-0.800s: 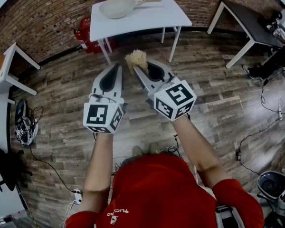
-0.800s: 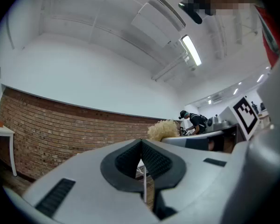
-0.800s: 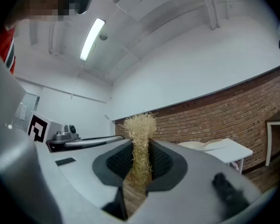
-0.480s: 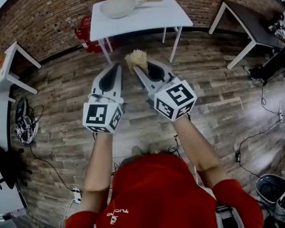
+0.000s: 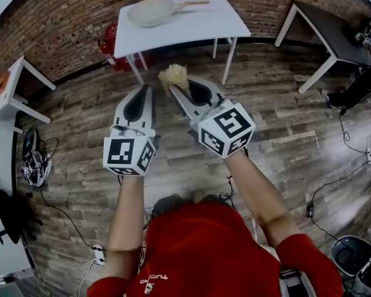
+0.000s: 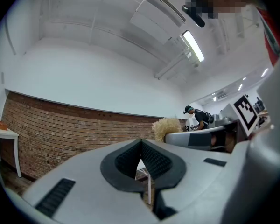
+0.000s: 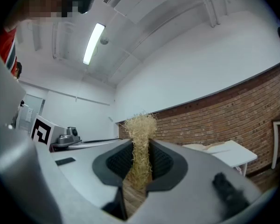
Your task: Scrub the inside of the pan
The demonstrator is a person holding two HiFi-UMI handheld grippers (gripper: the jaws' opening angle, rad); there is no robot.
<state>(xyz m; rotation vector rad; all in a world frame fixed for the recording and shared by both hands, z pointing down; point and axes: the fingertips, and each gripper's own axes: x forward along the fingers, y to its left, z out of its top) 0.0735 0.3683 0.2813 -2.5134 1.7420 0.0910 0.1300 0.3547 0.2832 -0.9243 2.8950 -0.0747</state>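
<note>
A pale cream pan (image 5: pixel 151 11) with a wooden handle lies on the white table (image 5: pixel 198 25) at the far side of the room. My right gripper (image 5: pixel 174 86) is held up in front of me, shut on a straw-coloured fibre scrubber (image 5: pixel 174 77). In the right gripper view the scrubber (image 7: pixel 141 146) is pinched between the black pads and sticks out above them. My left gripper (image 5: pixel 142 88) is beside the right one, jaws together with nothing between them. In the left gripper view its pads (image 6: pixel 130 158) meet at the tip. Both grippers are well short of the table.
Wood-plank floor lies between me and the table. A brick wall (image 5: pixel 62 17) runs behind it. A small white table (image 5: pixel 6 91) stands at left, a dark table (image 5: pixel 324 26) at right. Cables (image 5: pixel 334 172) and a bin (image 5: pixel 349 262) lie at right. A person works at far right.
The whole view has shifted slightly; the table and pan sit a little lower and nearer. Both grippers keep their pose, and the right still holds the scrubber.
</note>
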